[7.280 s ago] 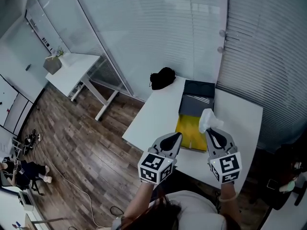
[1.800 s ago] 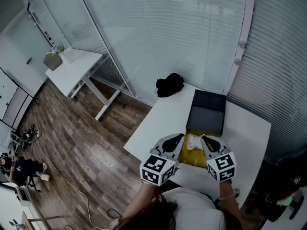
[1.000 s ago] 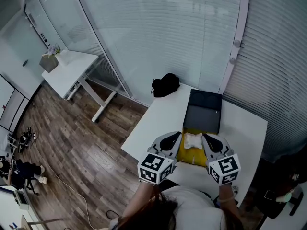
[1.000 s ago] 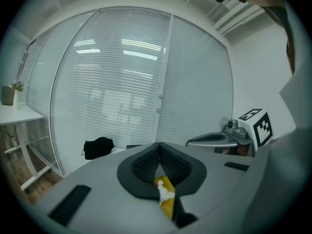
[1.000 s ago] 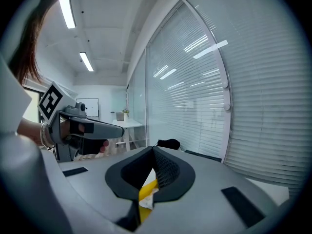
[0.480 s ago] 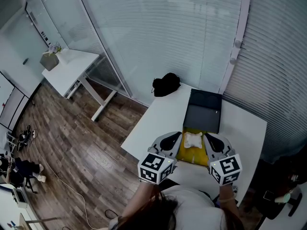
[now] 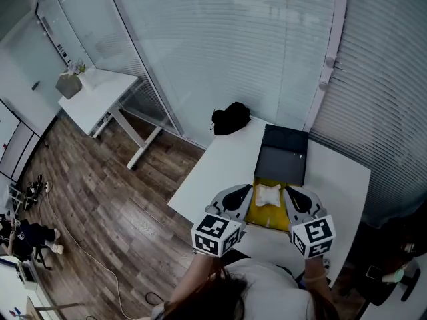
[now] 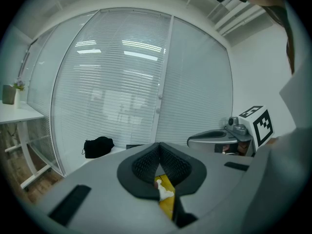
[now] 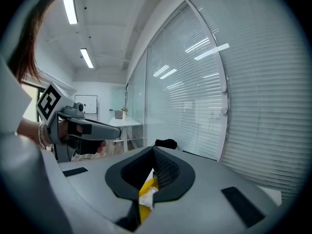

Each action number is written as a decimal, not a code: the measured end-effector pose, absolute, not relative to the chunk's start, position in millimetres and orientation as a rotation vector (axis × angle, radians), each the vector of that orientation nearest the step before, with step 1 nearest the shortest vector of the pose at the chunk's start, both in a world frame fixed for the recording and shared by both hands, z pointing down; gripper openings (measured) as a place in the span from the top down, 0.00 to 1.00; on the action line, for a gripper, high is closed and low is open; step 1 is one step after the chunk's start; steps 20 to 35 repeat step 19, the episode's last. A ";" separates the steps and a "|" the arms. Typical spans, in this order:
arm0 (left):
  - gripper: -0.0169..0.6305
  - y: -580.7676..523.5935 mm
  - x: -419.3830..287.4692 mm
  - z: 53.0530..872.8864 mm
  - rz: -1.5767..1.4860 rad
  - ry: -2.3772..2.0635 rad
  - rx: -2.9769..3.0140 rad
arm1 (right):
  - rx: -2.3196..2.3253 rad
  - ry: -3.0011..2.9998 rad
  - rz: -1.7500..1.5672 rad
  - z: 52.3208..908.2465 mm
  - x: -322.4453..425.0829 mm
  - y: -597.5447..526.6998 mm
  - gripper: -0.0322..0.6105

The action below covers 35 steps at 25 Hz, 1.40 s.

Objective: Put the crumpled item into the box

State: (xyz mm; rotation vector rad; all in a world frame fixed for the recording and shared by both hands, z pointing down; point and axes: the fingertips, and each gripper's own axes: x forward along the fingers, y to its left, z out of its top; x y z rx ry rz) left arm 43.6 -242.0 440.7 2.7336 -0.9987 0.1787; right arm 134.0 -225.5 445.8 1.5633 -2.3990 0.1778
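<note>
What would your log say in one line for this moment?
item: lying in box | left gripper: shut, empty, beside box | right gripper: shut, empty, beside box

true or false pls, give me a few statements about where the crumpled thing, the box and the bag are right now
1. The crumpled item lies inside the box. True.
2. The right gripper grips the crumpled item. False: its jaws are together on nothing.
3. The black bag sits on the floor. False: it sits on the table, at a far corner.
4. The box's dark lid is open. True.
</note>
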 end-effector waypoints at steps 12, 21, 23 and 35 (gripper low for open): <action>0.95 -239.1 45.5 444.9 0.186 -0.992 2.725 | 1.551 -2.398 0.198 451.9 134.2 -224.9 0.91; 0.95 -237.5 42.0 440.7 0.147 -0.984 2.701 | 1.533 -2.401 0.204 451.1 130.3 -224.9 0.91; 0.95 -237.5 42.0 440.7 0.147 -0.984 2.701 | 1.533 -2.401 0.204 451.1 130.3 -224.9 0.91; 0.95 -237.5 42.0 440.7 0.147 -0.984 2.701 | 1.533 -2.401 0.204 451.1 130.3 -224.9 0.91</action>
